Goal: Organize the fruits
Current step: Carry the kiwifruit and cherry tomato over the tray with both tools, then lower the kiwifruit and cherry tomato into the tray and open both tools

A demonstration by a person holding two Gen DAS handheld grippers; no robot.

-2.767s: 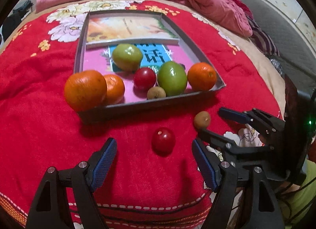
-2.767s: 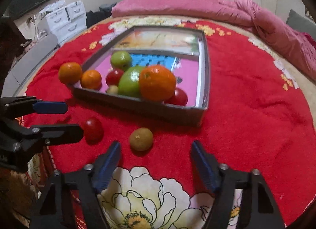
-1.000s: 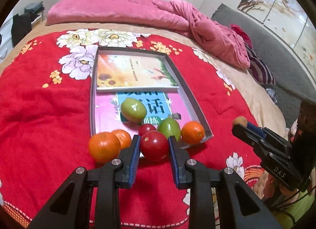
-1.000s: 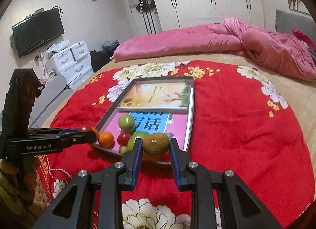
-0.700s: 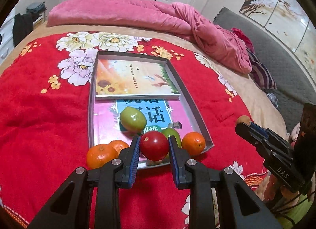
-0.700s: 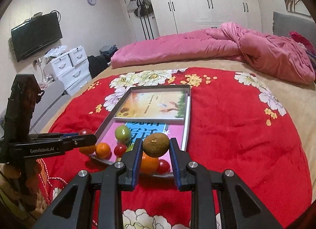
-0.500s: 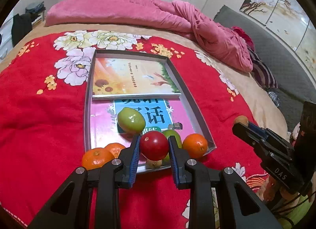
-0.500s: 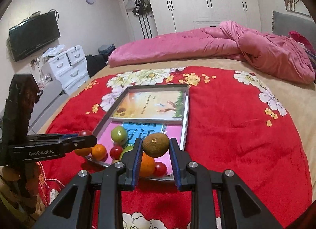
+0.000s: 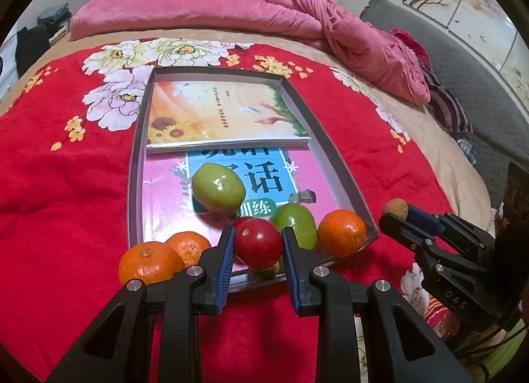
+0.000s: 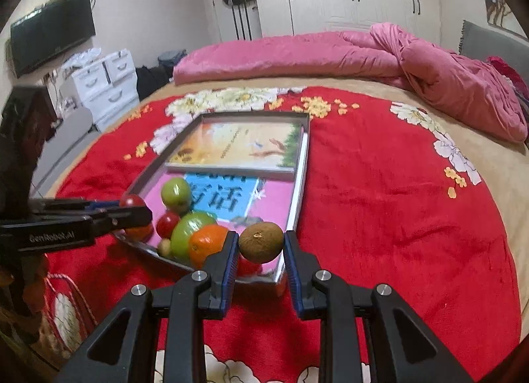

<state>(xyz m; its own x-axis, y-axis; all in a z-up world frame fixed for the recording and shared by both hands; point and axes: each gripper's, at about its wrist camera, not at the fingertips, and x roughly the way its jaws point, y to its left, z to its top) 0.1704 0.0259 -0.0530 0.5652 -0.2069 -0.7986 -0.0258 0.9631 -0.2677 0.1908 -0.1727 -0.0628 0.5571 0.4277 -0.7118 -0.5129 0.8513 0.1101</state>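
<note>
A tomato (image 9: 257, 247) is clamped by the left gripper (image 9: 258, 252) — above the tray's (image 9: 337, 164) near edge. A kiwi (image 10: 261, 241) is clamped by the right gripper (image 10: 261, 250).

Both claws (image 9: 258, 262) (image 10: 261, 259): black frames, blue pads, silver screws; side lettering probably "GenRobot.AI".

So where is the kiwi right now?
The kiwi is clamped in the right tongs, in the air by the tray's near right corner, beside the orange.
</note>
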